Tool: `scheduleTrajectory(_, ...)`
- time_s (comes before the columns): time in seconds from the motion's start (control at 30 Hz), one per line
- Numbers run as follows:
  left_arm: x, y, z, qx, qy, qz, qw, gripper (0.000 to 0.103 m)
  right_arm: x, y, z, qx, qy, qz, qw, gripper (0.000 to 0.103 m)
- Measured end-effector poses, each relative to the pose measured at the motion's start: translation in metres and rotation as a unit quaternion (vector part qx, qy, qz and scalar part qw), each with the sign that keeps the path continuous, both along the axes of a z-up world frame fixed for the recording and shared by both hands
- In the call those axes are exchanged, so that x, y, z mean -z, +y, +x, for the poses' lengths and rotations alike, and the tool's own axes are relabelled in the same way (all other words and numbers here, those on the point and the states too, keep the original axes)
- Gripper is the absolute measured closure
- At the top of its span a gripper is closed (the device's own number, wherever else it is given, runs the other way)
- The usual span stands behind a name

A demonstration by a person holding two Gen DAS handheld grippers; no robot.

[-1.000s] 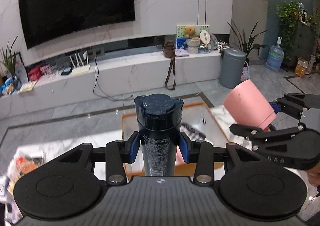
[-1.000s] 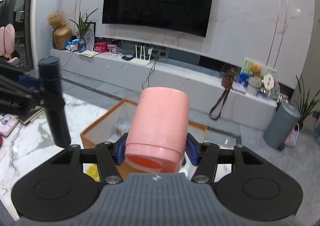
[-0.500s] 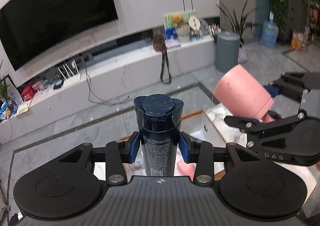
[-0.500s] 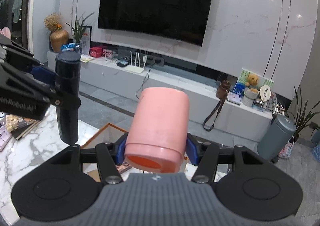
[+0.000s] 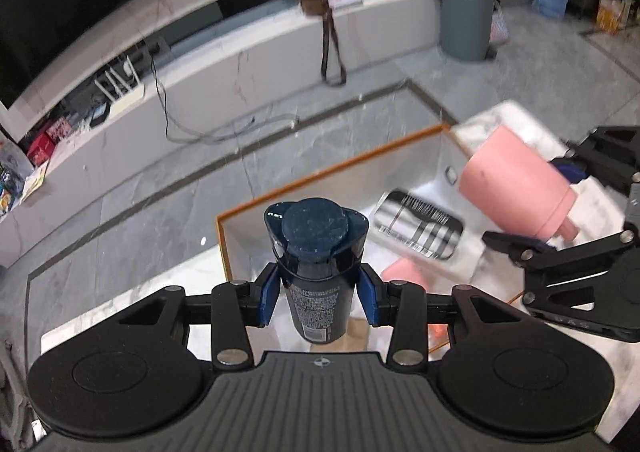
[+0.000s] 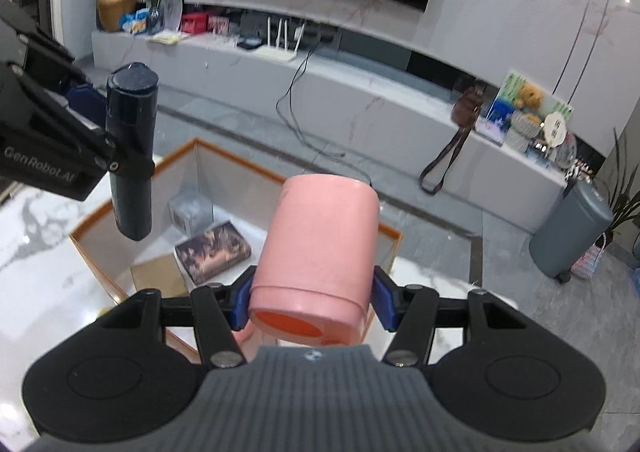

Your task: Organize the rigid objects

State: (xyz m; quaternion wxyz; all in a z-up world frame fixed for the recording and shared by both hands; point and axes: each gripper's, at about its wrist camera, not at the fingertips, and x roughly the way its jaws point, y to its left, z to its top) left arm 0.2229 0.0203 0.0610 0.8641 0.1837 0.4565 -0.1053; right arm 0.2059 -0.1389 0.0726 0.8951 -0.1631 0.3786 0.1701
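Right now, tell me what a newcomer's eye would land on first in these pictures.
The pink cup, clamped in the right tool with its open mouth toward the camera, fills the middle of the right wrist view. Beside it, the dark blue bottle stands upright in the left tool. Both hang above the orange-rimmed box on the marble table, where a dark patterned box already lies.

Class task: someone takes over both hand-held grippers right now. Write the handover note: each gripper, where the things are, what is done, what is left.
Left gripper: shut on the dark blue bottle, held upright above the orange-rimmed box.
Right gripper: shut on the pink cup, tilted, over the box's other end.
Already in the box: a dark patterned box, a clear container, a striped item.
Done: both things picked up and carried over the box.
Left: lower each into a free spot, release.
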Motion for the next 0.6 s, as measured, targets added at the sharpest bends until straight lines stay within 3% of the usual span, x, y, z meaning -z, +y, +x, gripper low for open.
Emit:
scheduleTrajectory(0.2,0.034,0.003,0.022,-0.012,0.047,0.050,0.9976,0.056,0.030,0.008,0.016,-0.008,0.024,-0.005,1.000,0.045)
scheduleTrajectory(0.33,0.060,-0.004,0.032,-0.009,0.084,0.098,0.9916,0.056,0.045,0.012,0.021,-0.019,0.039,-0.010,0.999,0.045)
scheduleTrajectory(0.5,0.084,-0.010,0.041,-0.004,0.095,0.145,0.9849,0.056,0.059,0.013,0.024,-0.028,0.053,-0.015,0.998,0.045)
scheduleTrajectory(0.6,0.095,-0.012,0.043,-0.003,0.112,0.152,0.9821,0.056,0.066,0.012,0.026,-0.029,0.060,-0.017,0.998,0.045)
